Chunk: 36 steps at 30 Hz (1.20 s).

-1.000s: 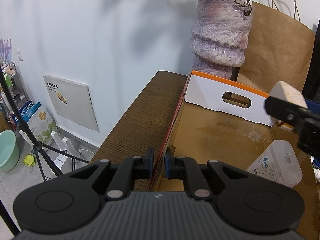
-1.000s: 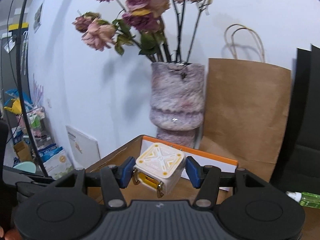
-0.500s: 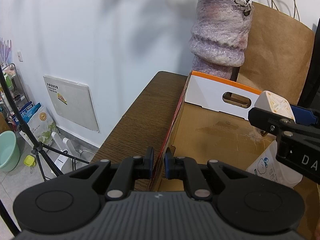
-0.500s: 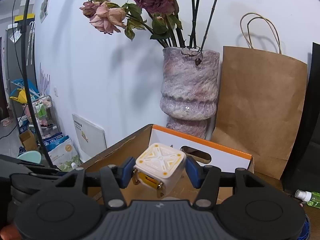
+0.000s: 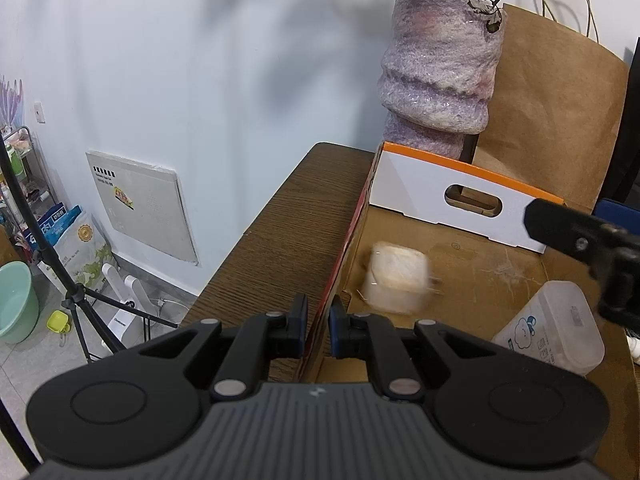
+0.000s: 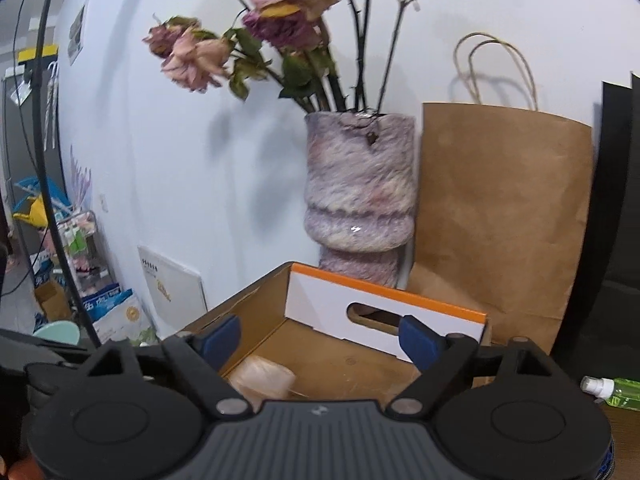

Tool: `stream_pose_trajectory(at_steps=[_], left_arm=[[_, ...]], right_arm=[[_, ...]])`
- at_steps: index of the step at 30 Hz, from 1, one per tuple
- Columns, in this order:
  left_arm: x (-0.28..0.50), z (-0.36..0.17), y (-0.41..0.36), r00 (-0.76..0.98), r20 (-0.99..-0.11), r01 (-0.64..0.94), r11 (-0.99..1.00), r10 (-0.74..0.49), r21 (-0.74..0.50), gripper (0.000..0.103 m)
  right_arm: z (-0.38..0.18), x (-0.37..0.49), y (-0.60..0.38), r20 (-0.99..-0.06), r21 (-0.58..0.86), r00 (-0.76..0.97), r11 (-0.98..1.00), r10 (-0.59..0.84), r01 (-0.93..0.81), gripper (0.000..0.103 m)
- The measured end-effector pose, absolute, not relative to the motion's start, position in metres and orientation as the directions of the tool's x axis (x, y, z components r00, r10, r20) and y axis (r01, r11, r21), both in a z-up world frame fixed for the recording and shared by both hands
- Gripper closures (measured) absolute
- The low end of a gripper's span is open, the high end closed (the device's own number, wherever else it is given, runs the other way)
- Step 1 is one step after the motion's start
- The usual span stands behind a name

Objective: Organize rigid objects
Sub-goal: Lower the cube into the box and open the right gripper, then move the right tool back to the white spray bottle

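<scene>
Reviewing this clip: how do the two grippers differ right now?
The left gripper is shut on the cardboard box's side wall; the right gripper stands open, its jaws just having opened, nothing between them. The blurred white cube sits in the box, free of both. Both have blue pads.

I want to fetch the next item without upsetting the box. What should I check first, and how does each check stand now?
1. Right claw open and empty: ok; its jaws have just been opening.
2. White cube inside the cardboard box: ok.
3. Cube at rest: cannot tell, it is blurred.
4. Left claw clamped on the box's side wall: ok.
5. Plastic container lying in the box, apart from the cube: ok.
</scene>
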<state>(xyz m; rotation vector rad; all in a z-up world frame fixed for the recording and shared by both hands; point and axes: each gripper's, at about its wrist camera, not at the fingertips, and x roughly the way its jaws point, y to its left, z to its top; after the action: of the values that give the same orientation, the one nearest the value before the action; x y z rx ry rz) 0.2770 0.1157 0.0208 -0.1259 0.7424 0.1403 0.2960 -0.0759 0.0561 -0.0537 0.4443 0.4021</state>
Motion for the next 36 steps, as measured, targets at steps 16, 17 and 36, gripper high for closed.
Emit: stream_pose_trajectory(at_steps=[16,17,36], left_arm=[[0.275,0.021,0.115,0.734,-0.675,-0.170,0.983,0.081,-0.067,0.092],[0.275,0.021,0.115,0.734,-0.674,-0.170,0.983,0.081,-0.066,0.092],[0.269,0.021,0.115,0.749,-0.658,-0.157,0.985,0.076,-0.064,0.092]], right_arm=[[0.056,0.290,-0.087,-0.438,0.010,0.840,0.935,0.322,-0.353,0.000],[0.056,0.289,-0.090,-0.437,0.007,0.842,0.937,0.316,-0.348,0.000],[0.024,0.260,-0.227,-0.510,-0.045,0.860,0.999,0.002,-0.029,0.000]])
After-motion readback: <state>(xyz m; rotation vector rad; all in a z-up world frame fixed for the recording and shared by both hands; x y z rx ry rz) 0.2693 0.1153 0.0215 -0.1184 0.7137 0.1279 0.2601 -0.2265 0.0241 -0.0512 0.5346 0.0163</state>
